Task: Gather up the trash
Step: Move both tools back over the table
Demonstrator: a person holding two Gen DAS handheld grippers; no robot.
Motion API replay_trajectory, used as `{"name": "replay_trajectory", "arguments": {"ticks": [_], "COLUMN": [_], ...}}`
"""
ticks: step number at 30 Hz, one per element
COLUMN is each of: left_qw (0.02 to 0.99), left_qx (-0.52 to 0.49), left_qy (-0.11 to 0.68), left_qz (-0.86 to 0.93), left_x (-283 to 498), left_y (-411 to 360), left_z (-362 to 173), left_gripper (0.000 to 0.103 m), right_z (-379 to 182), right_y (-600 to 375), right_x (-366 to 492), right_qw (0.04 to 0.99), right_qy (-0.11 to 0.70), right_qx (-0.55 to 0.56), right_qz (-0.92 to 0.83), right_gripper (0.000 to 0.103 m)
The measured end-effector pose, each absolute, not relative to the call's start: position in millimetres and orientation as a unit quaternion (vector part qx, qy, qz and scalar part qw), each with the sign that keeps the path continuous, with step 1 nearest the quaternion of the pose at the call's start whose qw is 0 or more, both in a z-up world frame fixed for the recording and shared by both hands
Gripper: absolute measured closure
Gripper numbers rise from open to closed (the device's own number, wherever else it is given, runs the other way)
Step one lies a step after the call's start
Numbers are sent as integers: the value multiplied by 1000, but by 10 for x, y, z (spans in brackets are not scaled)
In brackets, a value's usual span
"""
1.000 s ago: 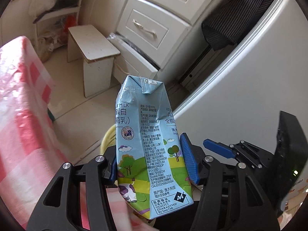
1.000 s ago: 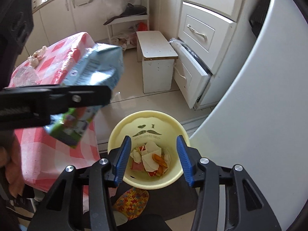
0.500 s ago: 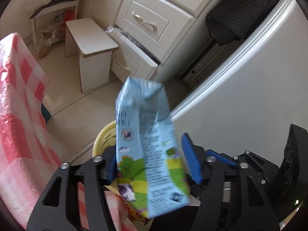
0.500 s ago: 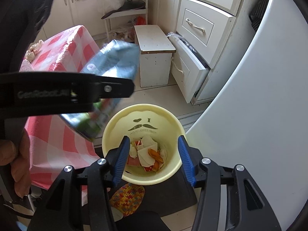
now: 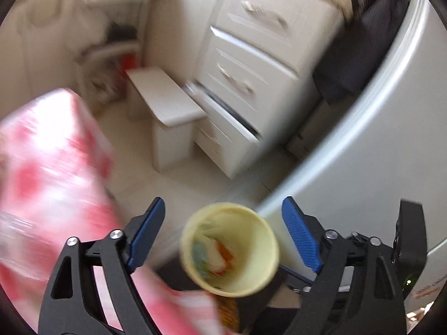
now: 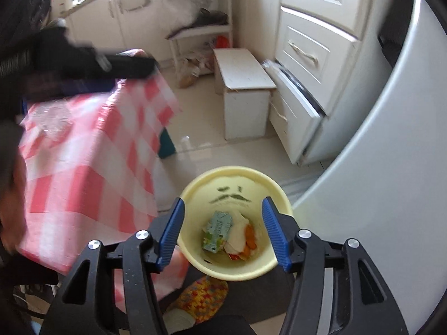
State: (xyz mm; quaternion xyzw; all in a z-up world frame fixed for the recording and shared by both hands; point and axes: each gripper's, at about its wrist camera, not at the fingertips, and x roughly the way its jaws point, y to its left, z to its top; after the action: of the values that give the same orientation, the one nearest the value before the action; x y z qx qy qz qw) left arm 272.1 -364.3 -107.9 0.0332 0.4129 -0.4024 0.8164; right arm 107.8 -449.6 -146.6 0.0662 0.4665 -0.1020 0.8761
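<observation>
Tabletop (image 6: 83, 167) with red-white checked cloth at left. Left hand-held gripper (image 5: 223, 234): jaws just opening wide, nothing between. Milk carton (image 6: 216, 231), light blue, green base, lies tilted inside yellow bin (image 6: 237, 272), long axis toward rim. Right hand-held gripper (image 6: 223, 231) directly above bin, nearer, jaws apart, empty, also just widening.

Yellow bin (image 6: 276, 265), red-checked tablecloth (image 6: 83, 167)

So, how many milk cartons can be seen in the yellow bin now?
1. The milk carton lies inside the yellow bin, at the left of the other trash; more cartons may be hidden under it.
</observation>
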Motion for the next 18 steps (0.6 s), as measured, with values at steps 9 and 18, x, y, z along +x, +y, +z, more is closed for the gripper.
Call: {"name": "replay_trajectory", "arguments": {"ticks": [9,18], "left_qw": [892,866], "left_qx": [39,50], "left_qy": [390,473], "left_qz": [-225,-153], "left_x": [3848,4909], "left_y": [-2366,-1878], "left_z": [-720,-1190], "left_gripper": [8,8], "right_z": [-1303,-1299], "right_y": [-4121,-3730], "right_x": [1170,1297], "right_qw": [900,909], "right_qy": [431,416], "right_qx": [40,-5], "right_qz": [-51,12], "right_gripper": [43,43]}}
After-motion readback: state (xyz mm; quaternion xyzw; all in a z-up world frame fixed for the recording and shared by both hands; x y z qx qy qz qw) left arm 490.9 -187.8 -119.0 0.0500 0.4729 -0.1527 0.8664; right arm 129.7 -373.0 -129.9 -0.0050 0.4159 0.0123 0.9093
